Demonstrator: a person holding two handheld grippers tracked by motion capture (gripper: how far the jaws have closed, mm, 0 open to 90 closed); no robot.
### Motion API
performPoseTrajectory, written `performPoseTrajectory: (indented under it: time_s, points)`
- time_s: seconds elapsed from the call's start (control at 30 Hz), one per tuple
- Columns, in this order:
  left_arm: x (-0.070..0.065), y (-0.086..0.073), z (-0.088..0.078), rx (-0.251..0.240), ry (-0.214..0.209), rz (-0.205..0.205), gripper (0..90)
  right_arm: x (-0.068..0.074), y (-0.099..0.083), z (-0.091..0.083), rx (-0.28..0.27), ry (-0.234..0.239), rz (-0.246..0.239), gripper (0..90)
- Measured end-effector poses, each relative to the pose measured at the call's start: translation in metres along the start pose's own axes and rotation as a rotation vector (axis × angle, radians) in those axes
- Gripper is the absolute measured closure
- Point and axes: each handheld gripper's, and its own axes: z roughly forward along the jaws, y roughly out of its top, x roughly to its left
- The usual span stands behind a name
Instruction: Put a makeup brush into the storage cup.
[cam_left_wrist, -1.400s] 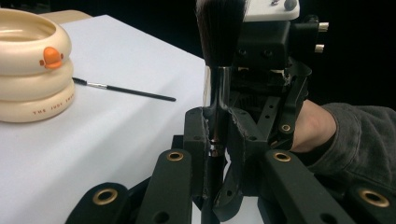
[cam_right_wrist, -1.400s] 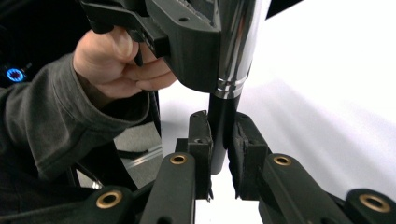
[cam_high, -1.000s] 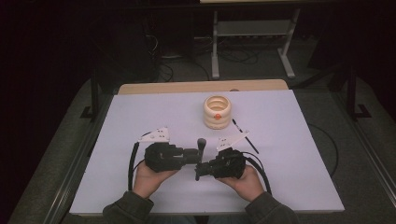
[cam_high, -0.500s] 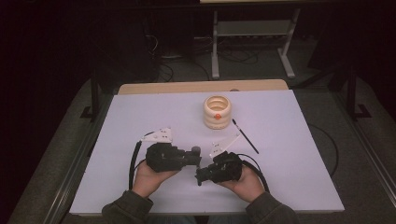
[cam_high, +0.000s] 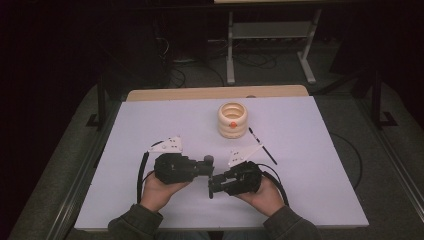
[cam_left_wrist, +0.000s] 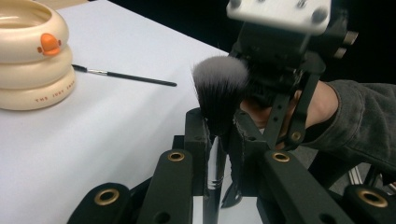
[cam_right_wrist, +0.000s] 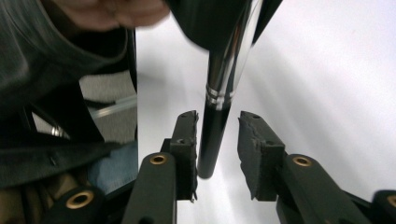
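A makeup brush (cam_left_wrist: 219, 93) with grey-tipped bristles, a silver ferrule and a black handle stands between the two grippers near the table's front (cam_high: 208, 160). My left gripper (cam_left_wrist: 217, 128) is shut on the ferrule just under the bristles, and its jaws have just been closing; in the high view it (cam_high: 206, 169) points right. My right gripper (cam_right_wrist: 217, 128) faces it (cam_high: 212, 186), and its jaws have just been opening. The black handle (cam_right_wrist: 211, 140) stands between them with a gap at the right pad (cam_right_wrist: 254, 149).
A cream stack of rings (cam_high: 233, 120) with an orange spot stands at the table's middle back (cam_left_wrist: 28, 60). A thin black brush (cam_high: 262, 146) lies to its right (cam_left_wrist: 126, 77). The white sheet (cam_high: 320, 150) has free room on both sides.
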Motion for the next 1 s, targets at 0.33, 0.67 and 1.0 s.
performPoseTrajectory:
  time_s: [0.33, 0.67, 1.0]
  points:
    - [-0.003, 0.005, 0.001, -0.006, -0.003, 0.011, 79.0, 0.003, 0.014, -0.008, -0.084, -0.016, -0.030, 70.9]
    - [-0.003, 0.005, -0.004, 0.007, 0.000, 0.029, 71.2, 0.001, 0.015, -0.010, -0.086, -0.002, 0.003, 77.2]
    - [-0.001, -0.003, -0.017, 0.031, 0.054, 0.032, 61.4, -0.009, 0.003, -0.025, -0.057, -0.062, 0.035, 77.3]
